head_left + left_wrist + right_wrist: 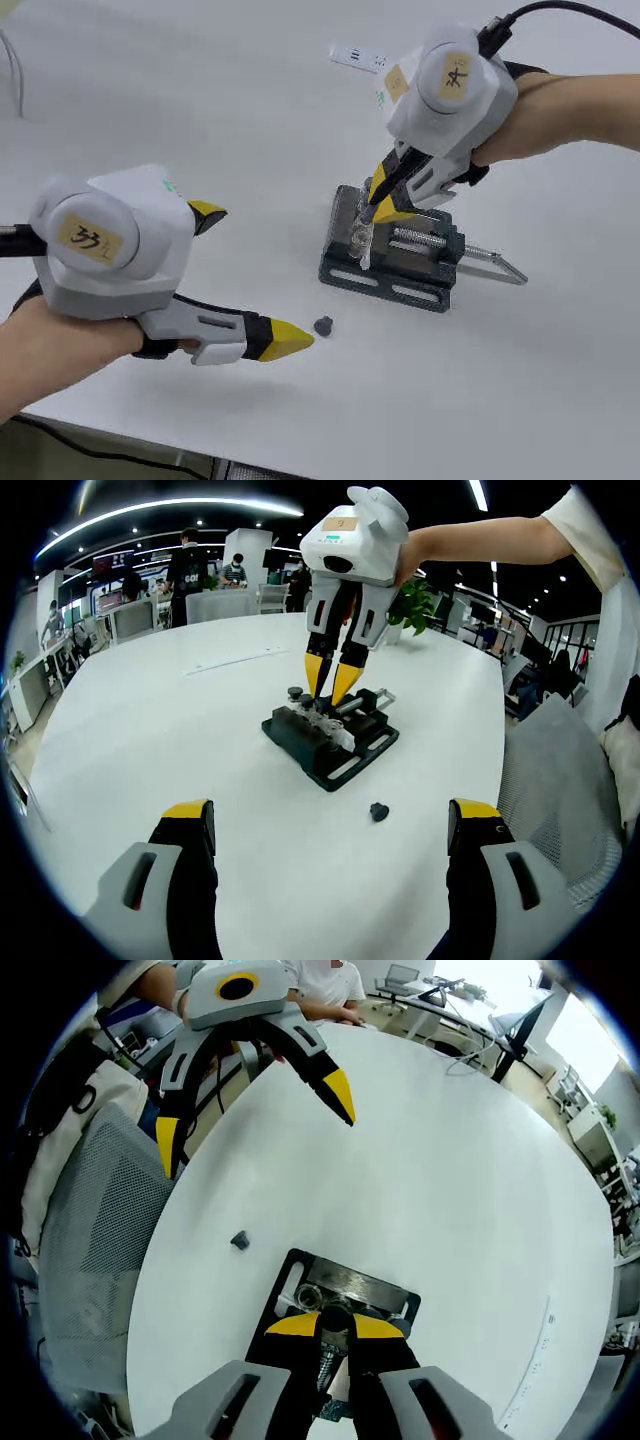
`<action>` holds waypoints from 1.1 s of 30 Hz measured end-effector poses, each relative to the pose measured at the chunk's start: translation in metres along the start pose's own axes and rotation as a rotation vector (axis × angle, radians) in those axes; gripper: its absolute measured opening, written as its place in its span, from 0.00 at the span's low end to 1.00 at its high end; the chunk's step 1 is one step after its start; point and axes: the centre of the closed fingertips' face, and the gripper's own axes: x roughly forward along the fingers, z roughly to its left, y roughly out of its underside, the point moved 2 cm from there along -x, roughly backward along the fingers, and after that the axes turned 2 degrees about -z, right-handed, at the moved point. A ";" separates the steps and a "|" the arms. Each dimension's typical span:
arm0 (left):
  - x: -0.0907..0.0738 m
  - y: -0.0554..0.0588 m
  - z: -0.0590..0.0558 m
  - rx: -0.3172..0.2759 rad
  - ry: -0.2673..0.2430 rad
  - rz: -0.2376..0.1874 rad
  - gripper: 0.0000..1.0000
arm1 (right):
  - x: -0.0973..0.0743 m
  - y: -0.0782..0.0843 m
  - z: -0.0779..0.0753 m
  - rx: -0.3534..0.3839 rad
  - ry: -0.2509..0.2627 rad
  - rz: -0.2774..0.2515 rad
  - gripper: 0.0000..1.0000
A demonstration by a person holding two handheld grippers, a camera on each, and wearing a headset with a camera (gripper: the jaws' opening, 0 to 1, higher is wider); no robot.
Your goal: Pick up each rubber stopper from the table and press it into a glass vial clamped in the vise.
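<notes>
A dark rubber stopper [323, 325] lies loose on the white table [200, 120], just past the lower fingertip of my left gripper [250, 275]. That gripper is open, and the stopper [379, 811] sits between its spread jaws, nearer the right one. The black vise [395, 262] clamps clear glass vials [360, 237]. My right gripper [383, 200] points down over the vials, its jaws nearly together on a small dark stopper [335, 1316]. The vise [345, 1285] lies right under its tips.
A white strip [358, 57] lies at the far side of the table. The vise's screw handle [495, 258] sticks out to the right. The table's near edge [300, 462] runs close below my left hand. A grey mesh chair [90, 1260] stands beside the table.
</notes>
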 end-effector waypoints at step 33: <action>0.002 0.004 0.001 -0.023 0.003 -0.004 0.95 | 0.002 -0.004 -0.003 0.089 -0.047 0.087 0.05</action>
